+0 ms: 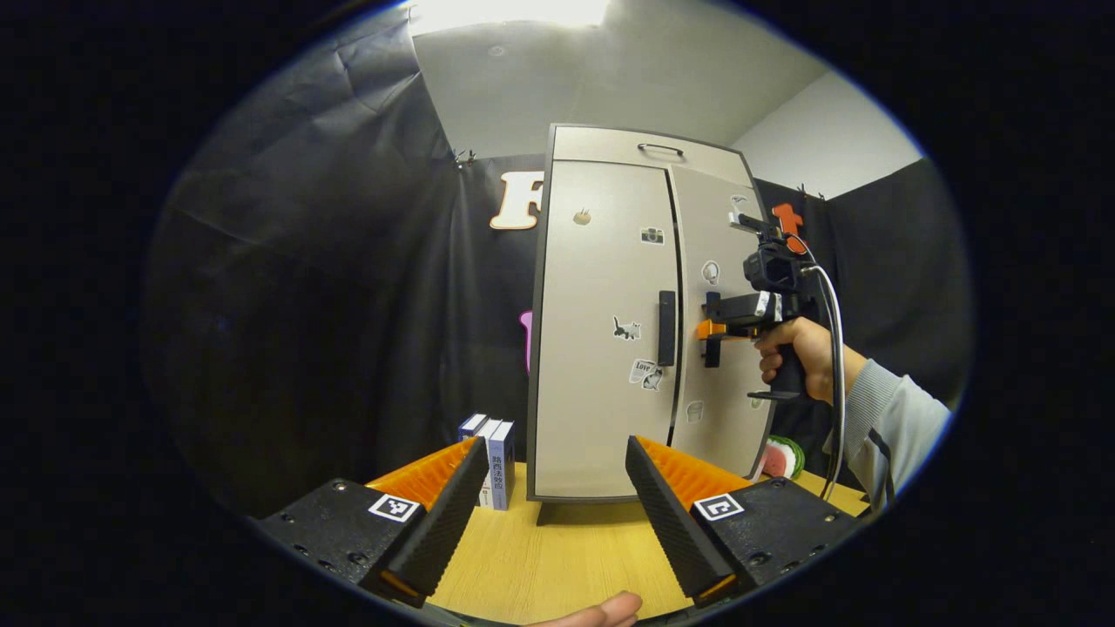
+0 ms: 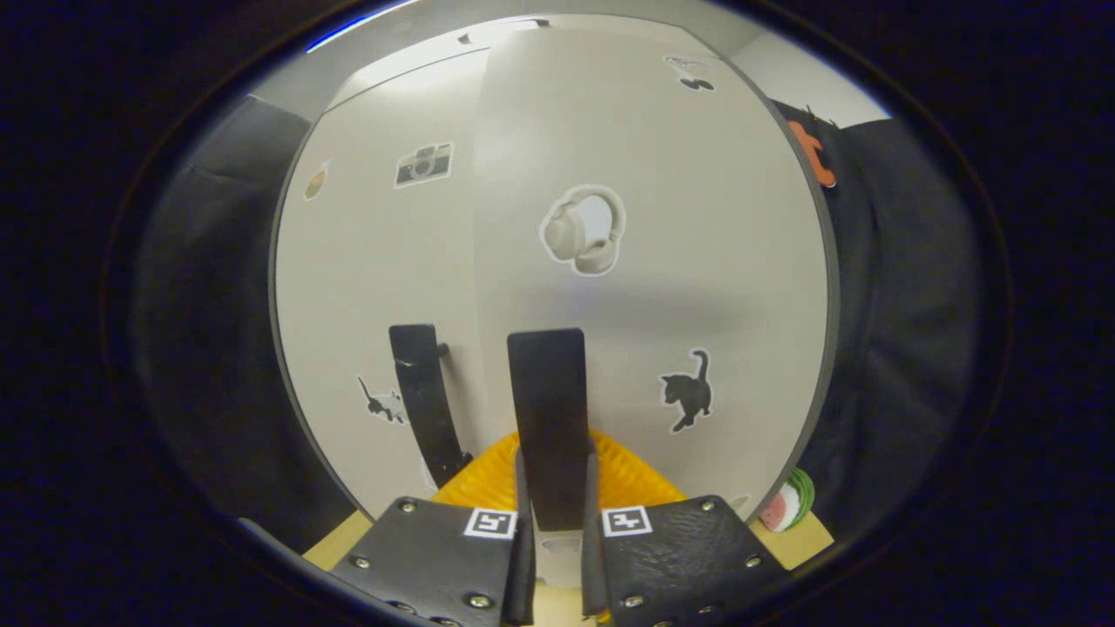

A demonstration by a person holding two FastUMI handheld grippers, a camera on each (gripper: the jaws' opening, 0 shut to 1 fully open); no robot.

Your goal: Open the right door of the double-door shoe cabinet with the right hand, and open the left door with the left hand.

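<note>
Right tongs point(image 2: 554, 522) around right door handle point(image 2: 547, 418)

Cabinet point(image 1: 610, 348): a tall beige double-door unit with a dark frame, standing upright on a wooden table, with a top drawer above the doors. Left door point(image 1: 601, 331) and right door point(image 1: 719, 348) are both closed, meeting at a central seam, each with a dark vertical bar handle beside that seam and small stickers on its face. The right handle point(image 2: 549, 418) is clamped between the two fingers of the right gripper point(image 2: 552, 522); the left handle point(image 1: 666, 327) is untouched.
</note>
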